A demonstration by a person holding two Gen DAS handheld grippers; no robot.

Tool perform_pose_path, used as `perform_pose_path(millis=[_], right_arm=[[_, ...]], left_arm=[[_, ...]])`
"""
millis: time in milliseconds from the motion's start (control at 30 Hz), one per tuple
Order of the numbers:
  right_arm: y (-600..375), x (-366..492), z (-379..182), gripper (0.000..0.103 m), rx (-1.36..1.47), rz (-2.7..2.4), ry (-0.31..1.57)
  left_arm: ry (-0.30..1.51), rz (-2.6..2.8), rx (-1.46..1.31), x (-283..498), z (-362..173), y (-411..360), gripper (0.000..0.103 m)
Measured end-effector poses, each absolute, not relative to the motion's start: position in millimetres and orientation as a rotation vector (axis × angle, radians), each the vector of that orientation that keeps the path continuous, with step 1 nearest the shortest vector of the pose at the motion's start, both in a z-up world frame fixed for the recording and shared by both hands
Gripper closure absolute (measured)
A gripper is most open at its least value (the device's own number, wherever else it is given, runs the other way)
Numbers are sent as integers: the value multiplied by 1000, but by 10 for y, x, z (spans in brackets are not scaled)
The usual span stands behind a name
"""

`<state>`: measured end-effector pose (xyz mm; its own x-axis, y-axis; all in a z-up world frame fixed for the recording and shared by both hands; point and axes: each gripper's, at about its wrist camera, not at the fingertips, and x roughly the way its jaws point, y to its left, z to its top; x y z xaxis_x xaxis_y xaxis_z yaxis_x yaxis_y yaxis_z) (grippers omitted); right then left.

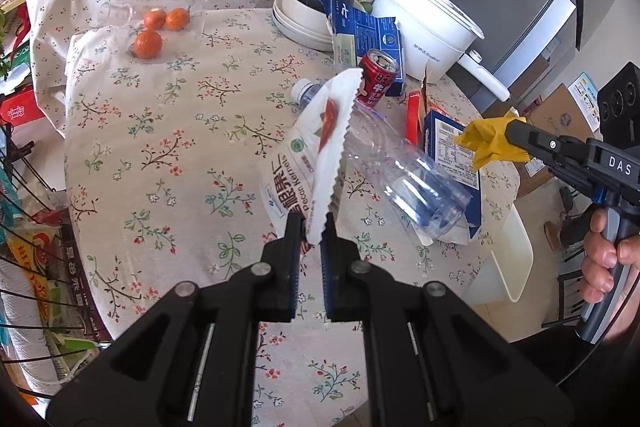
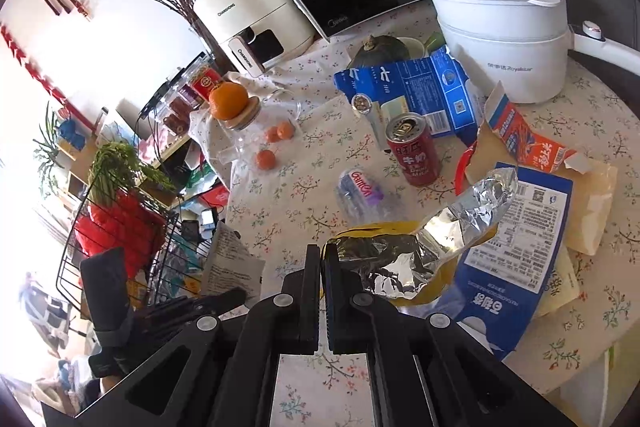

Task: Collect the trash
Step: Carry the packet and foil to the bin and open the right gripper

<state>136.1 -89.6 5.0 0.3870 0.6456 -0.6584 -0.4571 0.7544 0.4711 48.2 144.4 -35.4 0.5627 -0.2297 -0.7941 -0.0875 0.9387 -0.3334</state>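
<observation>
A white pecan-kernel pouch (image 1: 310, 151) hung above the flower-print surface (image 1: 168, 155), pinched at its serrated edge by the left gripper (image 1: 313, 235), whose jaws stood narrow around it. To the right, a yellow foil-lined wrapper (image 2: 420, 251) was clamped in the right gripper (image 2: 322, 259), jaws nearly closed, held over the surface's near right edge. Between them lay a clear plastic bottle (image 1: 400, 171) on its side, resting partly on a flattened blue carton (image 2: 516, 247). A red drink can (image 2: 414, 149) stood just beyond, near a torn orange-and-white milk carton (image 2: 528, 141). The left half of the surface lay open up to three small tangerines (image 1: 158, 31); a white cooking pot (image 2: 508, 35) crowded the far right.
</observation>
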Motion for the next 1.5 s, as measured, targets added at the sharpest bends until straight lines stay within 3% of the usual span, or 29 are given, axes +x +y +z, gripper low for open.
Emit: perform_pose_path(millis=[900,1500], right_arm=[[-2502,1272,-9,100,295,423,929],[-3956,1233,-609,100,326,73,1051]], left_arm=[[991,-218,-304,664,-263,703,93],[1017,-514,-145,730,-168,-794,93]])
